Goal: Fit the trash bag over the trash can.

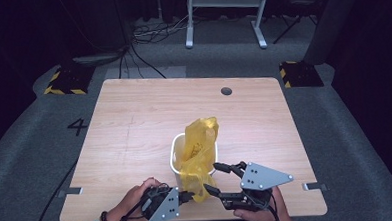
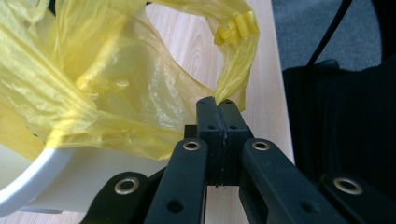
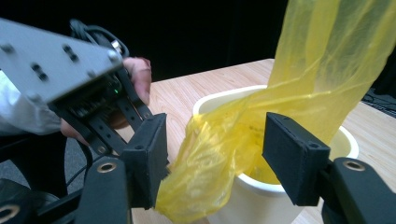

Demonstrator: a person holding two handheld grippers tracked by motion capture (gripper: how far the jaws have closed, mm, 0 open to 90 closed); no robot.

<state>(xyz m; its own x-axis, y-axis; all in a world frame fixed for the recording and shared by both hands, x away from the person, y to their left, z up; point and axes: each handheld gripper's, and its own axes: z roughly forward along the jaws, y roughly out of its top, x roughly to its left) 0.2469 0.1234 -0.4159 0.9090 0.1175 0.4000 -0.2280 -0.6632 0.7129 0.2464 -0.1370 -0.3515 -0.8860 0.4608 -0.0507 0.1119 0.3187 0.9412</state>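
Thin, translucent yellow plastic bag (image 1: 200,150) draped into and over the small white plastic bin (image 1: 175,159), standing near the front edge of the pale wood-grain counter (image 1: 134,123); upper part of the bag raised above the rim, lower fold hanging down the bin's near side.

Left tongs (image 1: 187,195) closed tight on an edge of the bag at the bin's near side; in the left gripper view (image 2: 217,101) the 2 black jaws meet with only a sliver of yellow film emerging between the tips. Left hand (image 1: 133,201) partly cut off by the bottom edge of the high view, with a beaded band at the wrist.

Right tongs (image 1: 218,178) parted, no pad pressing on the film; in the right gripper view (image 3: 215,154) the hanging fold of the bag (image 3: 219,154) lies between the 2 pads, apparently brushing the left pad and clear of the right. Right hand (image 1: 261,217) mostly hidden beneath the grey 3-cornered plate (image 1: 262,176).

Inside of the bin (image 3: 261,196) largely covered by the bag; contents not discernible. Base of the bin hidden behind the tongs in the high view. Small dark round hole (image 1: 226,91) near the counter's far edge.
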